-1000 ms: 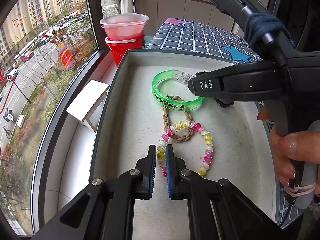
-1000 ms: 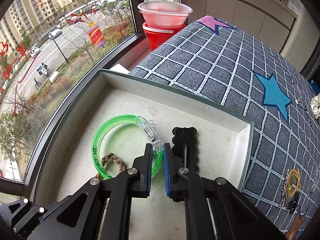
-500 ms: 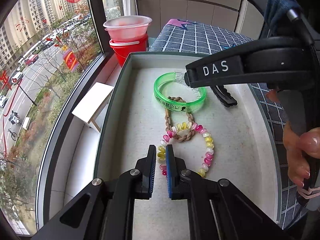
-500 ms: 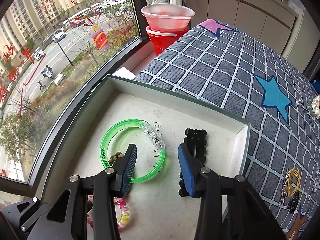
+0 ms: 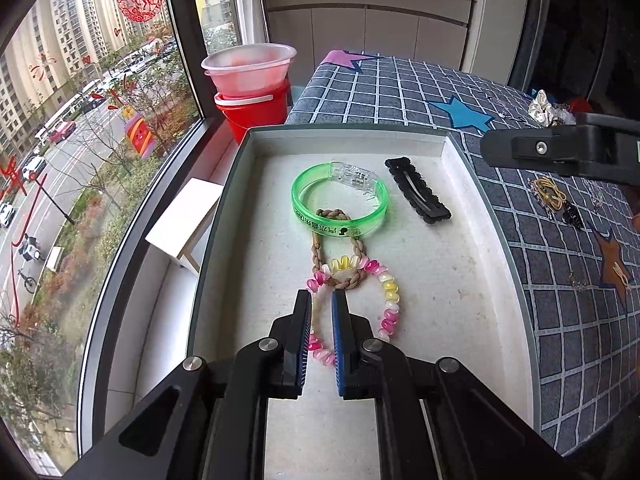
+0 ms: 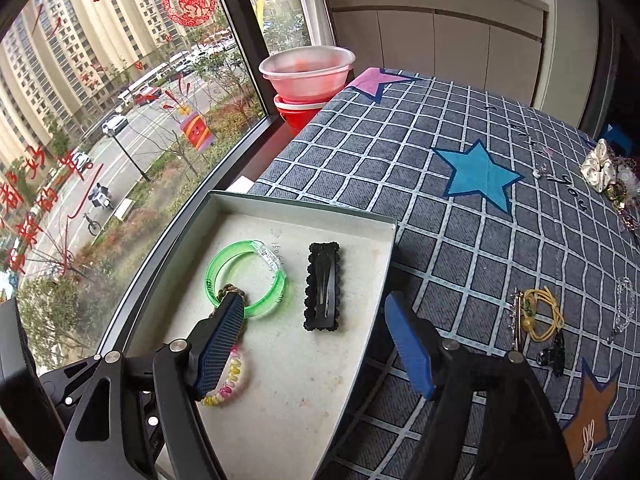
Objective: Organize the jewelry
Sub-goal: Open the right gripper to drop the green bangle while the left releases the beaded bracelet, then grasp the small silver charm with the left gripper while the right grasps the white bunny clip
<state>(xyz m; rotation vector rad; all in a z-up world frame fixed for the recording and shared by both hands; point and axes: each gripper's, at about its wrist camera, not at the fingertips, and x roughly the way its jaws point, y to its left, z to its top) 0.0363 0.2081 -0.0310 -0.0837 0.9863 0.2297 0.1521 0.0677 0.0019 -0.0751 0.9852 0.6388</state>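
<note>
With our left gripper [image 5: 321,322] nearly closed over the spiral bead bracelet [image 5: 382,300] and our right gripper [image 6: 320,344] spread empty, we risk snagging the overlapping braided cord loop [image 5: 334,248].

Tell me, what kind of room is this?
Probably a room in a high-up city flat: the big window looks down on a street and apartment towers, built-in cabinets line the wall, and a star-patterned checked cloth covers the table under the jewelry tray.

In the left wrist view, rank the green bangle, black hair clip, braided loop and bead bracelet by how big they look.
1. Bead bracelet and green bangle: about alike; the bracelet is nearer the camera and partly hidden, so unranked.
2. Black hair clip: about as long, but thin.
3. Braided loop: smallest, partly under the bangle.
</note>
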